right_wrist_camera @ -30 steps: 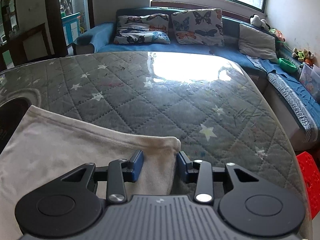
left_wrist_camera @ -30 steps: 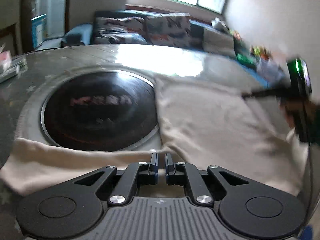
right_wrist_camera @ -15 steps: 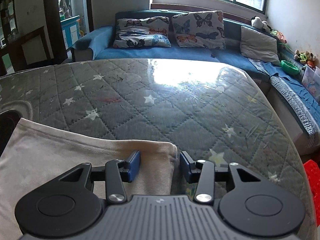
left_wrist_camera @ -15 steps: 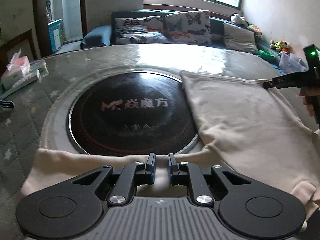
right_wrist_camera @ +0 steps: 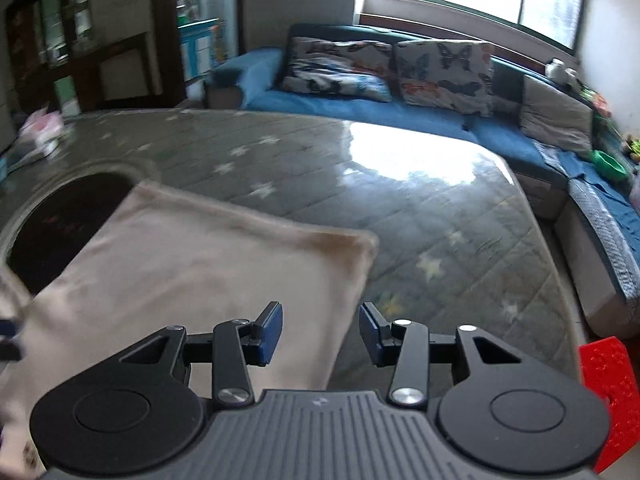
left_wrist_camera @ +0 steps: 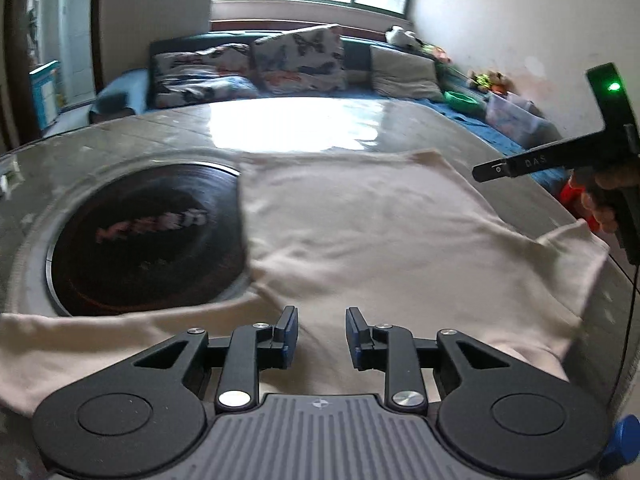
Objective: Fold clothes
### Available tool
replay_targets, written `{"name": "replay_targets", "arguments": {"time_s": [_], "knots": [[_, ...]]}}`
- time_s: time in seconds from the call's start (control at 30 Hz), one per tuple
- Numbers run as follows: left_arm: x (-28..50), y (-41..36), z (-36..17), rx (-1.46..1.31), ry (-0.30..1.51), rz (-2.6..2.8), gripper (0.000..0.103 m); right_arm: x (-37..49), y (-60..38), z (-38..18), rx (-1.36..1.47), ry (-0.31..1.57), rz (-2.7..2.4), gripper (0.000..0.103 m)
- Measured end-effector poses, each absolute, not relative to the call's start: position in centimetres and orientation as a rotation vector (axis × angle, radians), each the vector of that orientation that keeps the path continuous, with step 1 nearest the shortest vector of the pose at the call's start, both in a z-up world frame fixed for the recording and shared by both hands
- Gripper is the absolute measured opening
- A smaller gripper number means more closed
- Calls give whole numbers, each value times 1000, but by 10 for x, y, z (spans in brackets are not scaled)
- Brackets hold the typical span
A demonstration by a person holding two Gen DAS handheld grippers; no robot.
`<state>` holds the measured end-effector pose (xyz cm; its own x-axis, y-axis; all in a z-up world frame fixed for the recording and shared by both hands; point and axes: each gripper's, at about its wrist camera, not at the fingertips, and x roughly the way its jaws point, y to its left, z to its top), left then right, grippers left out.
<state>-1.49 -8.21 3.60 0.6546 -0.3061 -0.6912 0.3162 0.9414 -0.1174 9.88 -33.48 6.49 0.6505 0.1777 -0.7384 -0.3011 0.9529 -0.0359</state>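
A cream garment [left_wrist_camera: 360,232] lies spread flat on the quilted table, its left edge over the dark round hotplate [left_wrist_camera: 148,236]. My left gripper [left_wrist_camera: 318,334] is open and empty just above the garment's near edge. The garment [right_wrist_camera: 192,272] also shows in the right wrist view, with its far right corner on the table. My right gripper [right_wrist_camera: 320,334] is open and empty above the garment's right edge. The right gripper's body [left_wrist_camera: 560,156] shows at the right of the left wrist view, lifted off the cloth.
The grey star-quilted table [right_wrist_camera: 420,220] runs on to the right and far side. A blue sofa [right_wrist_camera: 360,108] with butterfly cushions stands behind it. A red stool [right_wrist_camera: 608,376] stands at the table's right edge. Small packets [right_wrist_camera: 40,132] lie at the far left.
My left gripper has opened and let go of the garment's near edge. My right gripper has opened wider and drawn back and up from the garment's corner.
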Motion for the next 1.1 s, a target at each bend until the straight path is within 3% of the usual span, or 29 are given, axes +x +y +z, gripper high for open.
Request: {"name": "replay_targets", "arguments": {"time_s": [0.63,1.1], "knots": [[-38,-127,24,131,779,-488,34,-45,-277,52,-432,896,571,43],[-35,-169,32,124,724,-592,35,-61,-396,57,-63,843,147,44]]}}
